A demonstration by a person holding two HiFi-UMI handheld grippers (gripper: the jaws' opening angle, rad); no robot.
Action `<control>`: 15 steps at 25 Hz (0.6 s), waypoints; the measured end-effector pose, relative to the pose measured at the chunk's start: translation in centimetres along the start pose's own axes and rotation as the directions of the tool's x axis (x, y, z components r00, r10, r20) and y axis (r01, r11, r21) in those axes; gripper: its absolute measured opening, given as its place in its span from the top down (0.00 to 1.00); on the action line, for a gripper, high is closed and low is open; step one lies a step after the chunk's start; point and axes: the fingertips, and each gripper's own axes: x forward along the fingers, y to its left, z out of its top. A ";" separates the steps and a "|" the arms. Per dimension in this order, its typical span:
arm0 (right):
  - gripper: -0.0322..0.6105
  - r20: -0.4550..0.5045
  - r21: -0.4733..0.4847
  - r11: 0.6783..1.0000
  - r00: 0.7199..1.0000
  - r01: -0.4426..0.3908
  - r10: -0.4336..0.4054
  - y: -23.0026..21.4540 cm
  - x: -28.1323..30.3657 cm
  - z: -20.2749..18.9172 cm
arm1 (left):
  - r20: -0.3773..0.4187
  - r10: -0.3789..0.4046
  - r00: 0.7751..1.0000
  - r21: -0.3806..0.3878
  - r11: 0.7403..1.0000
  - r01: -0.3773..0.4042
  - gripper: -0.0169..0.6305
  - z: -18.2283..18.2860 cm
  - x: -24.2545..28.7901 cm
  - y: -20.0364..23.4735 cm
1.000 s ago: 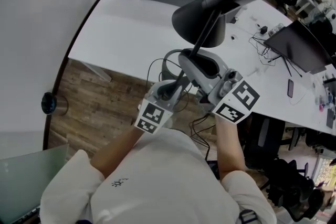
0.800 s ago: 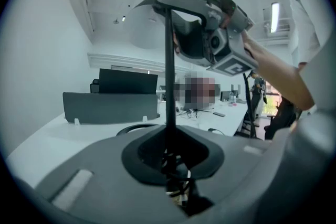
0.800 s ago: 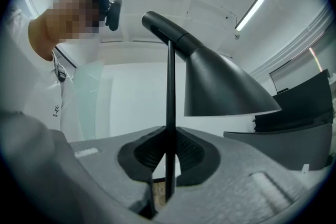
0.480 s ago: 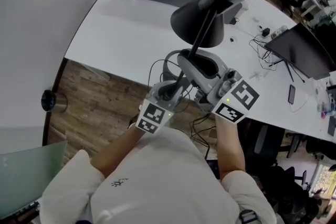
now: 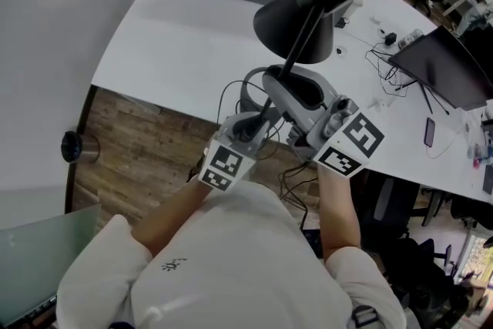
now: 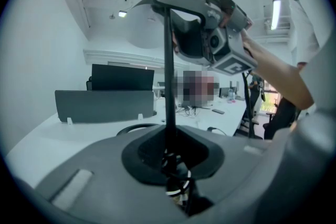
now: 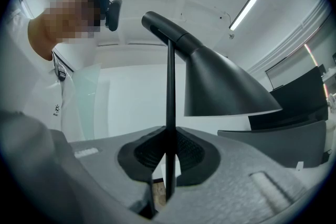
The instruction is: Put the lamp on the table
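Your left gripper (image 5: pixel 260 119) and right gripper (image 5: pixel 289 88) are each closed almost fully on the lamp's (image 5: pixel 308 19) thin stem, the right one higher. The lamp hangs in the air above the table's (image 5: pixel 169 50) near edge. Its heavy shade could twist the stem in your pads and tip it as it lands.

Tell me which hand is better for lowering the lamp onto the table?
Probably right. Both grippers clamp the lamp's stem, but the right gripper holds higher, nearer the big shade, over the table. The left gripper sits lower by the cable.
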 end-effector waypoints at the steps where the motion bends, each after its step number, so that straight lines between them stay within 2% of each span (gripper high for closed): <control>1: 0.89 0.000 0.001 1.000 1.000 0.001 -0.001 -0.1 0.0 -0.1 | -0.002 -0.003 1.000 0.000 1.000 0.003 0.90 0.0 0.1 0.0; 7: 0.89 0.000 -0.004 1.000 1.000 0.013 -0.013 -0.9 0.4 0.0 | -0.001 -0.022 1.000 0.002 1.000 0.022 0.90 0.2 0.8 0.5; 15: 0.89 0.008 -0.006 0.999 0.999 0.036 -0.036 -3.1 2.6 0.2 | -0.002 -0.043 0.999 0.021 0.999 0.043 0.90 0.7 1.8 3.7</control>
